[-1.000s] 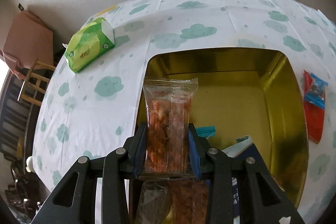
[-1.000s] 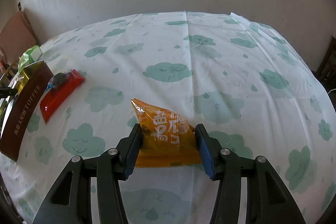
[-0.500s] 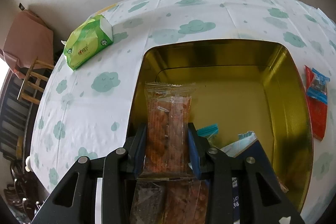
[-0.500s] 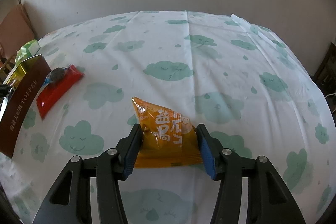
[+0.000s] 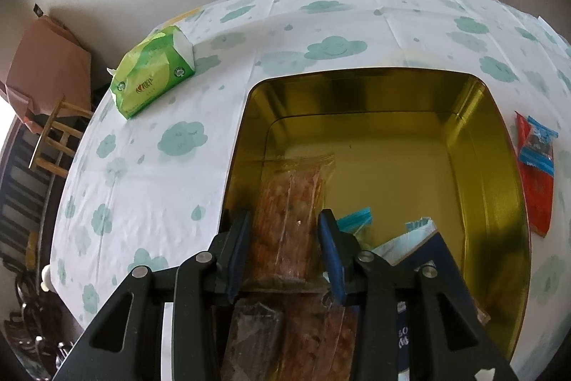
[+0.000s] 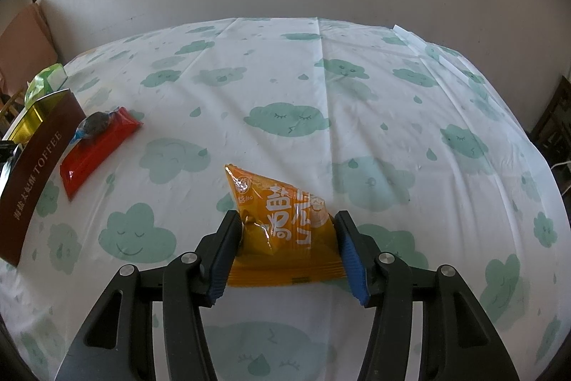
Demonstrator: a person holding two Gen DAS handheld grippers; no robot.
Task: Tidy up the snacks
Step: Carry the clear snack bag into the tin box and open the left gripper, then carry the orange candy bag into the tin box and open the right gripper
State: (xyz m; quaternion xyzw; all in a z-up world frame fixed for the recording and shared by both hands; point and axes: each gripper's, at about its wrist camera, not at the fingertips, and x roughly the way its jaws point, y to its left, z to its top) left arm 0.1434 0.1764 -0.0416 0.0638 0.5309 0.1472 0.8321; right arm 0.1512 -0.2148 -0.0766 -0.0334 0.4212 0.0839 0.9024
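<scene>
Left gripper [image 5: 285, 238]: jaws closing narrowly on a clear-wrapped snack bar [image 5: 289, 216], which is sticking forward from between them over the gold tin [image 5: 499, 188]; more wrapped packets are lying beneath the jaws.

Right gripper [image 6: 287, 249]: jaws sitting moderately apart, pressing both sides of an orange packet [image 6: 282, 220] on the cloud-print tablecloth [image 6: 357, 77]; a red packet [image 6: 96, 149] is lying well left.

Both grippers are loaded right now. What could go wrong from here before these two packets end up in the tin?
1. The left gripper grips the clear snack packet near its lower end; the long top may flop or catch on packets already in the gold tin.
2. The right gripper pinches the puffy orange packet; it might slip or burst.
</scene>
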